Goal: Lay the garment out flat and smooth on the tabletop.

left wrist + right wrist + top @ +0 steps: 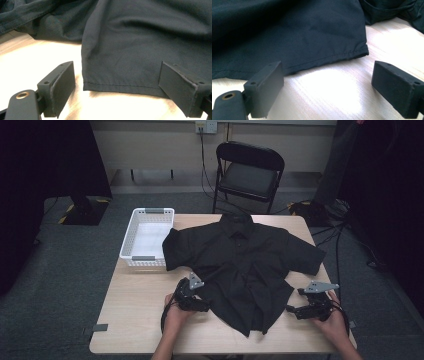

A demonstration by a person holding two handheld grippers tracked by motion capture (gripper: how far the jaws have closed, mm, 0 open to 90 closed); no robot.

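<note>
Shirt: in our left gripper view the black short-sleeved cloth shirt (pixel 140 42) runs off the top and right edges.
Hem: our right gripper view cuts the hem at the left edge.
Surface: the shirt hides the middle of the light wooden surface (pixel 135 315).
Chair: the black folding chair's (pixel 248 172) legs vanish behind the surface.

A white basket (pixel 146 238) is sitting at the table's (pixel 140 310) ten o'clock corner. A black folding chair (pixel 248 174) is standing beyond its twelve o'clock edge.
</note>
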